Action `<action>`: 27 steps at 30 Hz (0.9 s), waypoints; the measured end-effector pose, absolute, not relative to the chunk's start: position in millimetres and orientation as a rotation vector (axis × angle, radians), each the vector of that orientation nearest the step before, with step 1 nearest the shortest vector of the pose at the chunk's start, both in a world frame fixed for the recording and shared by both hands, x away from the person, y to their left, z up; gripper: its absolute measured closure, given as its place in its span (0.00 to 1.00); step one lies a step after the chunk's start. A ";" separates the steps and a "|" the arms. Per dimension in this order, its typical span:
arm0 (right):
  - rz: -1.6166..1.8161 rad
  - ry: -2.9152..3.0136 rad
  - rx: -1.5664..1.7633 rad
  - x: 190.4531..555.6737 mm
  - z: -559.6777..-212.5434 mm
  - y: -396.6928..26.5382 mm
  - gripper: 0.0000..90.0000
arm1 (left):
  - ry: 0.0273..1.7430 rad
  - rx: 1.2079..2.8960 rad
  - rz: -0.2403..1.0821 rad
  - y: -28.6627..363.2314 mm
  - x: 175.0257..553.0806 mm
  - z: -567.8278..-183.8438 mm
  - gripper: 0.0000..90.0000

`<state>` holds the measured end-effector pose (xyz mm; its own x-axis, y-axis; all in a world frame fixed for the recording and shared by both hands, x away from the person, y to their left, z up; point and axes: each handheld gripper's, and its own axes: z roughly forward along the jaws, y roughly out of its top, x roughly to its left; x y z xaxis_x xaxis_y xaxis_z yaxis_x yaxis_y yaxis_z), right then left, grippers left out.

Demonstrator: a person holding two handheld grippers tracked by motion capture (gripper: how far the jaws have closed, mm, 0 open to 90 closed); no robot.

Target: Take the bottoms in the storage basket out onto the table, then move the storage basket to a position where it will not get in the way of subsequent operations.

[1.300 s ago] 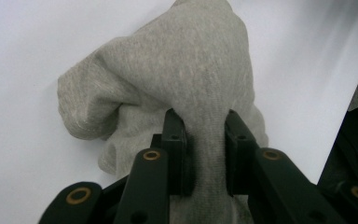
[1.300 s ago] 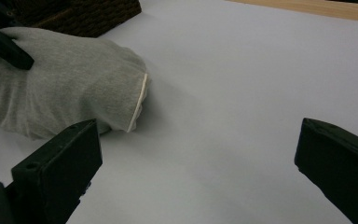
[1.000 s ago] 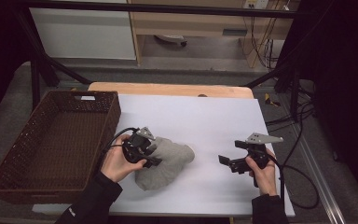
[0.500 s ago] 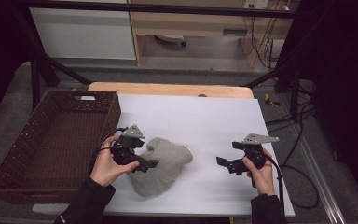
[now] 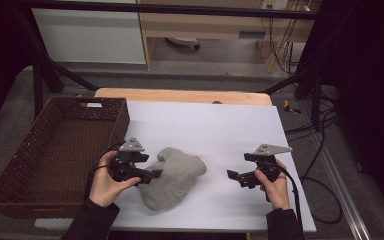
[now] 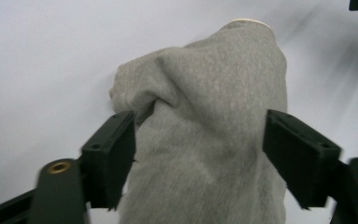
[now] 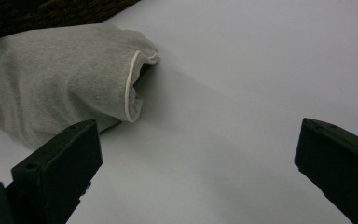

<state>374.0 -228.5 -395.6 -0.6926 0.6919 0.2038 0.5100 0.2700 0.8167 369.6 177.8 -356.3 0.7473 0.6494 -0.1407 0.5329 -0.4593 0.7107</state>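
Note:
A grey fabric oven mitt (image 5: pixel 174 176) lies on the white table top (image 5: pixel 205 125), its cream-edged cuff (image 7: pixel 129 88) pointing right. My left gripper (image 5: pixel 151 175) sits at the mitt's left end. In the left gripper view its jaws stand wide apart on either side of the mitt (image 6: pixel 205 116), so the left gripper (image 6: pixel 200 163) is open. My right gripper (image 5: pixel 233 176) hovers to the right of the mitt, a short gap away from the cuff. The right gripper (image 7: pixel 200 172) is open with only bare table between its jaws.
A dark woven basket (image 5: pixel 121 119) stands along the table's left side, its near corner close to my left hand. A wooden strip (image 5: pixel 180 95) borders the far edge. Cables (image 5: pixel 325 135) hang off the right side of the table.
My left gripper has drawn back leftward and toward the person, from over the mitt to its left end. The right gripper has shifted slightly left.

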 end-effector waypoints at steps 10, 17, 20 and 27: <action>1.372 2.423 1.067 371.2 -398.9 -195.5 0.02 | 0.888 2.165 0.144 192.4 363.9 -360.8 0.49; 1.349 2.476 1.034 368.0 -401.4 -175.1 0.03 | 0.867 2.189 0.062 189.5 357.6 -368.9 0.57; 1.341 2.491 1.024 366.5 -402.3 -169.0 0.03 | 0.860 2.195 0.046 187.7 355.1 -371.9 0.60; 1.329 2.513 0.999 363.9 -402.4 -159.5 0.03 | 0.886 2.221 0.032 183.4 351.3 -372.5 0.82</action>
<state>363.9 -159.5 -402.4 -0.7728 0.6071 0.1849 0.4946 0.3936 0.7749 351.3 183.4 -372.5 0.7618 0.6052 -0.2308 0.5868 -0.4940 0.6416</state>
